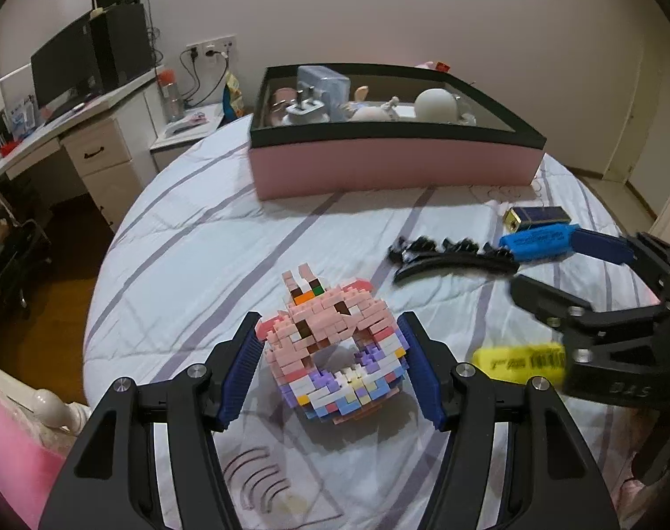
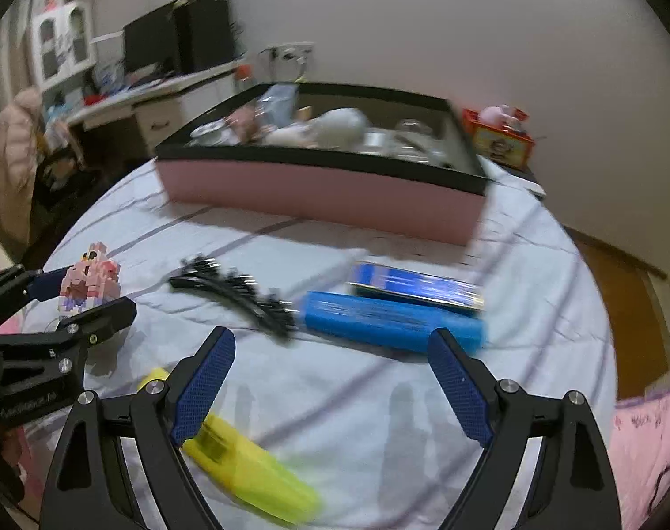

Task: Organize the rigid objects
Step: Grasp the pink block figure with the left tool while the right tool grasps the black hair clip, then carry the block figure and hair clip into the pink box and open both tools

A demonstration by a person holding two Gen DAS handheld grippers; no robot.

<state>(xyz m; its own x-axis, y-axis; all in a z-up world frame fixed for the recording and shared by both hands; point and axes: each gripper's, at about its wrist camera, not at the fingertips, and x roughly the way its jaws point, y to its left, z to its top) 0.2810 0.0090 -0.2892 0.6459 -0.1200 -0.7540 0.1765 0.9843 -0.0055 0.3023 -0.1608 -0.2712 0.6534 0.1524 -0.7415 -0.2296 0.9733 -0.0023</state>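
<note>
A pink, white and purple brick figure [image 1: 330,353] [image 2: 89,282] stands on the striped sheet. My left gripper [image 1: 330,322] [image 2: 83,296] is shut on it, one blue pad against each side. My right gripper [image 2: 331,335] [image 1: 544,260] is open and hovers over the sheet with nothing between its fingers. Just past its fingertips lie a blue cylinder [image 2: 387,318] [image 1: 535,243], a dark blue box [image 2: 416,285] [image 1: 538,216] and a black hair clip [image 2: 237,296] [image 1: 449,256]. A yellow object [image 2: 251,468] [image 1: 518,360] lies under its left finger.
A pink box with a black rim [image 1: 392,168] [image 2: 317,194] sits at the far side of the bed and holds several items. A red toy box [image 2: 502,137] stands behind it. A desk with a monitor [image 1: 65,66] is at the far left, with wooden floor around the bed.
</note>
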